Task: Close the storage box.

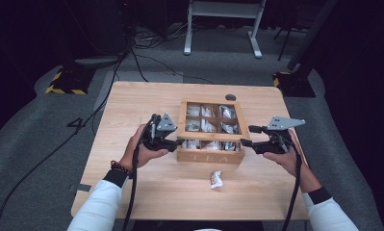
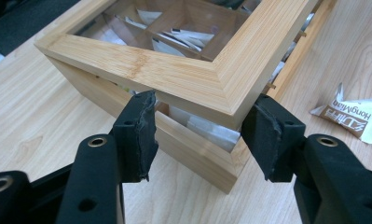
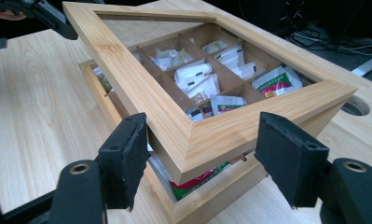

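Toward the far middle of the table [image 1: 132,103] sits the wooden tea box [image 1: 210,155], its windowed lid [image 3: 188,135] raised slightly above the sachet compartments (a gap shows beneath). Each front lid corner lies between spread jaws: left gripper [image 2: 200,135], right gripper [image 3: 202,158]. Near the front edge lies a loose sachet [image 1: 216,179].
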Tool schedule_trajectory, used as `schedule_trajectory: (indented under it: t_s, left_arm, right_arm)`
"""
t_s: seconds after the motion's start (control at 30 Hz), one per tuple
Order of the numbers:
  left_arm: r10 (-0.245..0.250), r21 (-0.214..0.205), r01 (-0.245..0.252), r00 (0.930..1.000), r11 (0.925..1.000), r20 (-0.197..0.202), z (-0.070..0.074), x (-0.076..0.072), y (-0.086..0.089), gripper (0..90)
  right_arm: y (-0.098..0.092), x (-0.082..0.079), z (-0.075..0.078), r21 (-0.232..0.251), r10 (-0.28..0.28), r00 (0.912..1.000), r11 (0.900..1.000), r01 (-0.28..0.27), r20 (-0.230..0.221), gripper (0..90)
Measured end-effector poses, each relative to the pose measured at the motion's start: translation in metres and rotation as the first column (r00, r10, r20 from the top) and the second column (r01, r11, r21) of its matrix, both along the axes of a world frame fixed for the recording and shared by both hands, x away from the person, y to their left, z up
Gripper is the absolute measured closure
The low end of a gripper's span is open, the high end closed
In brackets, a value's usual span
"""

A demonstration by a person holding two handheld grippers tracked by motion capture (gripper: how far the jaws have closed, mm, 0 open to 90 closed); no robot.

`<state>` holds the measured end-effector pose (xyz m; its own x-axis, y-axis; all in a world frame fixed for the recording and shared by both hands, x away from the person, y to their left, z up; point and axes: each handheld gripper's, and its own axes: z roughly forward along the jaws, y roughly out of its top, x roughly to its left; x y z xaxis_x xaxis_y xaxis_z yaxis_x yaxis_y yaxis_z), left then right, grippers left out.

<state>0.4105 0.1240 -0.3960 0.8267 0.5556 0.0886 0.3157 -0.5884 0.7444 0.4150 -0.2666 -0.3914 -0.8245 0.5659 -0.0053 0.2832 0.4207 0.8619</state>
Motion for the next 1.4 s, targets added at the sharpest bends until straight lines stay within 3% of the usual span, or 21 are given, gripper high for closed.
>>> schedule_trajectory:
  t_s: [0.23,0.73,0.83,1.4]
  left_arm:
    - [-0.008,-0.001,0.008,0.9998,1.0,-0.02,-0.008,-0.001,0.001,45.3]
    - [-0.039,0.036,0.041,0.9969,0.9985,-0.069,-0.026,0.0,-0.001,42.9]
    - [-0.046,0.061,0.05,0.9961,0.9969,-0.075,-0.03,0.0,-0.002,42.2]
    - [-0.043,0.051,0.048,0.9953,0.9975,-0.087,-0.038,0.001,-0.002,39.6]
  right_arm:
    - [0.003,-0.001,-0.008,-0.011,0.008,0.9998,0.9999,-0.008,-0.019,34.6]
    - [0.006,-0.004,-0.027,-0.047,0.001,0.999,0.9989,-0.003,-0.044,32.7]
    - [0.008,-0.003,-0.031,-0.059,0.0,0.9988,0.9982,-0.003,-0.05,32.8]
    - [0.009,-0.003,-0.036,-0.07,-0.006,0.9981,0.9975,0.002,-0.061,32.3]
